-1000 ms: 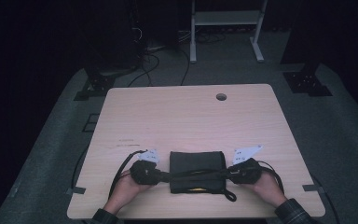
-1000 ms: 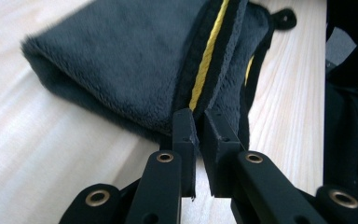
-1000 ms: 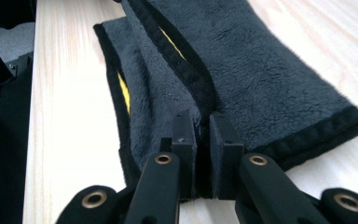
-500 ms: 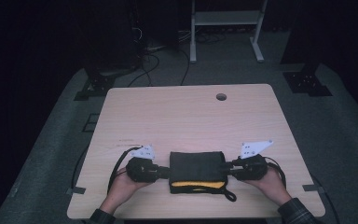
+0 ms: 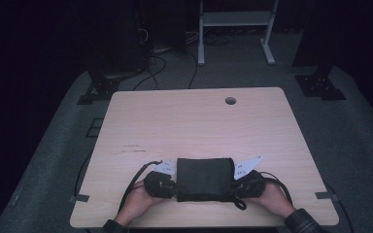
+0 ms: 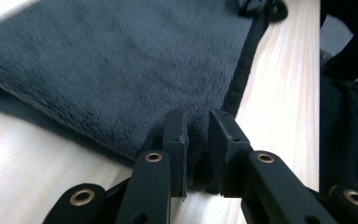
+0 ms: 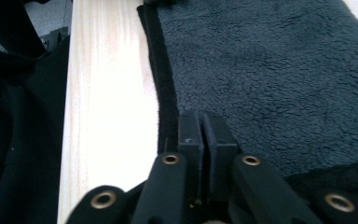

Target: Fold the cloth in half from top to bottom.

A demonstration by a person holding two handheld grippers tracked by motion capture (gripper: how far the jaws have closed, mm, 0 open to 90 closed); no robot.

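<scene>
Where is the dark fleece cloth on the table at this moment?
In the high view, the dark fleece cloth lies folded near the table's front edge, at its middle, between the left gripper and the right gripper.

A dark charcoal, fleecy cloth (image 5: pixel 204 177) with black edging was seen on a pale, wood-grained worktop (image 5: pixel 194 121). Black fingers (image 6: pixel 175 135) with brass-coloured rivets were shown.

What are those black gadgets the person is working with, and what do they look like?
Two black handheld tools: the left gripper and right gripper. Each ends in two flat black jaws on arms with brass-coloured rivets, carries a pale three-cornered plate and trails a black cable. A plaid sleeve shows at one wrist.
</scene>
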